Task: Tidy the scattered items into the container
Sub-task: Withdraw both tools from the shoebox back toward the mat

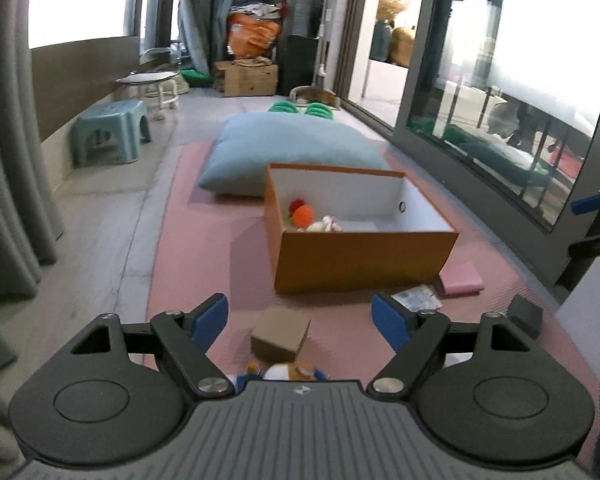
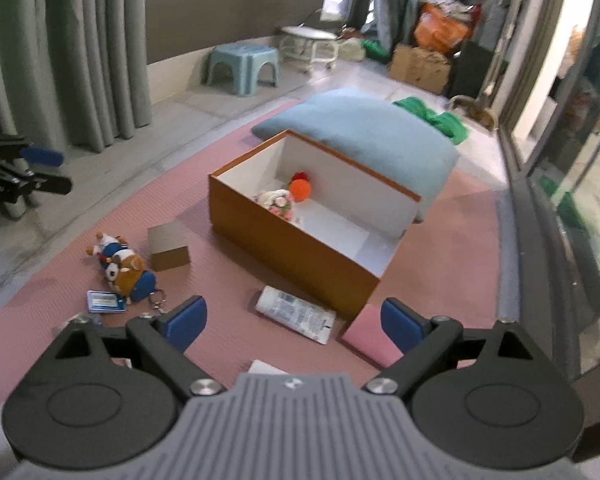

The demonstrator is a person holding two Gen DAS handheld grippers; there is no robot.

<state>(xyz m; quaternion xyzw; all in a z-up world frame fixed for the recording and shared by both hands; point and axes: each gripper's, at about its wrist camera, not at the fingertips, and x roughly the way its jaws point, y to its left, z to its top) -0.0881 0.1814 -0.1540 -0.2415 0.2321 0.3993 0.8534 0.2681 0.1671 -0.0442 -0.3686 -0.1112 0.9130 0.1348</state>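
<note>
Both tools are standing wide apart and gripping nothing: the left tool (image 1: 300, 320) is hanging over a small brown box (image 1: 281, 333) and a plush toy (image 1: 288, 371), while the right tool (image 2: 294, 322) is hovering above a white packet (image 2: 296, 314) and a pink pad (image 2: 370, 338). These scattered items are lying on the pink mat (image 2: 440, 264) just beside the orange container (image 2: 300, 248), which is already holding an orange ball (image 2: 300, 189) and a small soft toy (image 2: 278, 202).

The box (image 2: 300, 256) looks like matt cardboard, orange-brown outside and smooth white inside; the mat (image 2: 440, 264) beneath it is pink with a fine ribbed texture. The pillow (image 2: 380, 136) is soft blue cloth. The stool (image 2: 242, 66) is smooth plastic, and the plush toys (image 2: 118, 264) are fuzzy fabric.
</note>
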